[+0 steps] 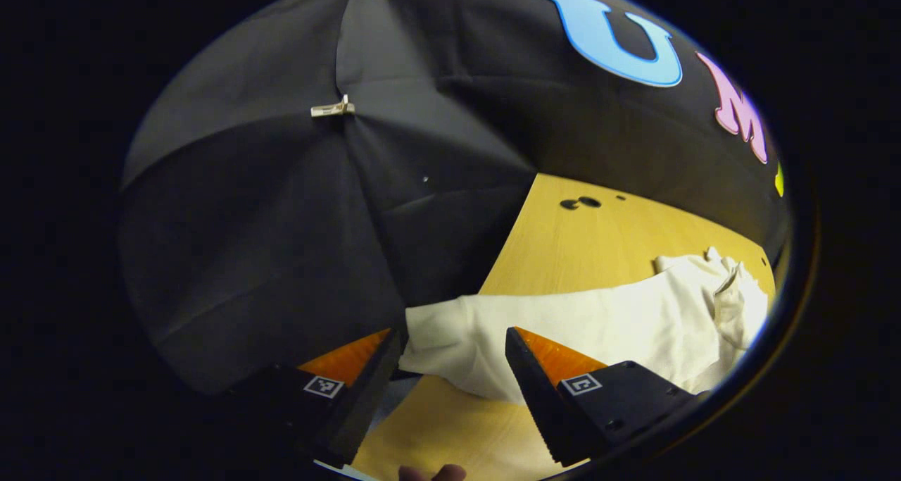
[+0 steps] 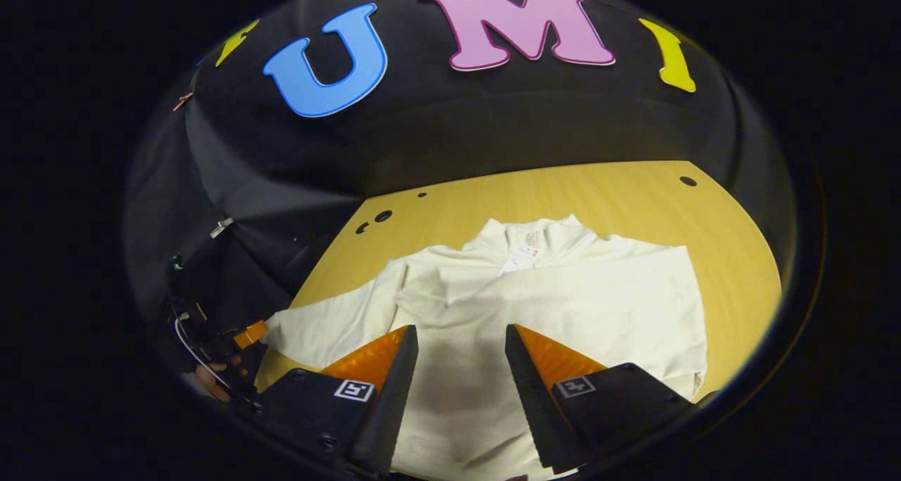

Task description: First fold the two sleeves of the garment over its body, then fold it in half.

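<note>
Garments: one cream garment (image 2: 549, 305), spread flat on the wooden table (image 2: 633, 192).
Sleeves: two; in the right gripper view one sleeve (image 2: 331, 326) lies stretched out sideways to the left of the jaws, and the other sleeve (image 2: 598, 270) lies folded across the body, ahead of the jaws.
Collar: one, at the garment's far end, with one white tag (image 2: 522, 257) inside it, straight ahead of the right jaws.
Grippers: two.
Left gripper (image 1: 450, 347): jaws spread apart, nothing between them pressed; the cuff end of the outstretched sleeve (image 1: 450, 326) lies just beyond the fingertips, in line with the gap, above the table's edge.
Garment from the left jaws: the cloth runs away to the right of the jaws, ending in a bunched part (image 1: 725, 284) far right.
Right gripper (image 2: 461, 340): jaws spread apart, holding nothing; they hover over the garment's body, which shows between and under both fingers.
Other gripper seen from the right: the left gripper (image 2: 239, 340) and the hand (image 2: 211, 382) holding it sit far left of the right jaws, at the tip of the outstretched sleeve.
Holes in the table: several small dark ones, beyond the garment.
</note>
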Motion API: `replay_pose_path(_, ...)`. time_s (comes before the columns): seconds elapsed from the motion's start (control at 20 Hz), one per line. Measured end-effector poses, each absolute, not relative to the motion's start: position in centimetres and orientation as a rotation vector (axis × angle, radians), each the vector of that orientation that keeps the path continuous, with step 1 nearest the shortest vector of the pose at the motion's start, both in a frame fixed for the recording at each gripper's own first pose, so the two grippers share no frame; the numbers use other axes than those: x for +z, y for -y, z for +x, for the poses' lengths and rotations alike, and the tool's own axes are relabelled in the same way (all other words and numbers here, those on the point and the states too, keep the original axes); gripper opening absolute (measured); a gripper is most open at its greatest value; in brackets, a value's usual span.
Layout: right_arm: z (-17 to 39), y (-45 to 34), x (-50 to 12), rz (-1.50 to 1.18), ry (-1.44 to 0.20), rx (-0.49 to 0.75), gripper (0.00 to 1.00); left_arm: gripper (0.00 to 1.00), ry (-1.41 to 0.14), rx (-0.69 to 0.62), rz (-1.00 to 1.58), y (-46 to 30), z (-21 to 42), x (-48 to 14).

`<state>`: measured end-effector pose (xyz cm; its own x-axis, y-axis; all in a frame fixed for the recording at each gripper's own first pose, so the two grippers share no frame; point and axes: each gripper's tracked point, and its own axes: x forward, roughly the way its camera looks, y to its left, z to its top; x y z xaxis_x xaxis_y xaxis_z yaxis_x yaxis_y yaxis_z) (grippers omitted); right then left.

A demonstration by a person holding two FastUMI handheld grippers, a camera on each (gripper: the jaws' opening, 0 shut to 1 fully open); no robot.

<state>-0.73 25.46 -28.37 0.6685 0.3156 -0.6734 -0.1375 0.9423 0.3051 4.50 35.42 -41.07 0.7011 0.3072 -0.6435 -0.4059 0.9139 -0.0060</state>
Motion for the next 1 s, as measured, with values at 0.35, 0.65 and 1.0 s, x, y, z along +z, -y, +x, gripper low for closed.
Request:
replay_pose_path(0.35, -3.3, -20.4, -27.1, 0.245, -0.788, 0.158, 0.77, 0.96, -0.772, 0.386, -0.184, -35.9, 4.7, -44.7)
replay_pose_path(0.65, -5.6, -19.1, -27.3, 0.251, -0.813, 0.140, 0.77, 0.81, -0.798, 0.333, -0.214, -34.6, 5.8, -45.0)
replay_pose_path(1.0, -7.4, -18.7, -27.9, 0.231, -0.836, 0.162, 0.77, 0.18, -0.820, 0.365, -0.162, -35.1, 6.1, -44.3)
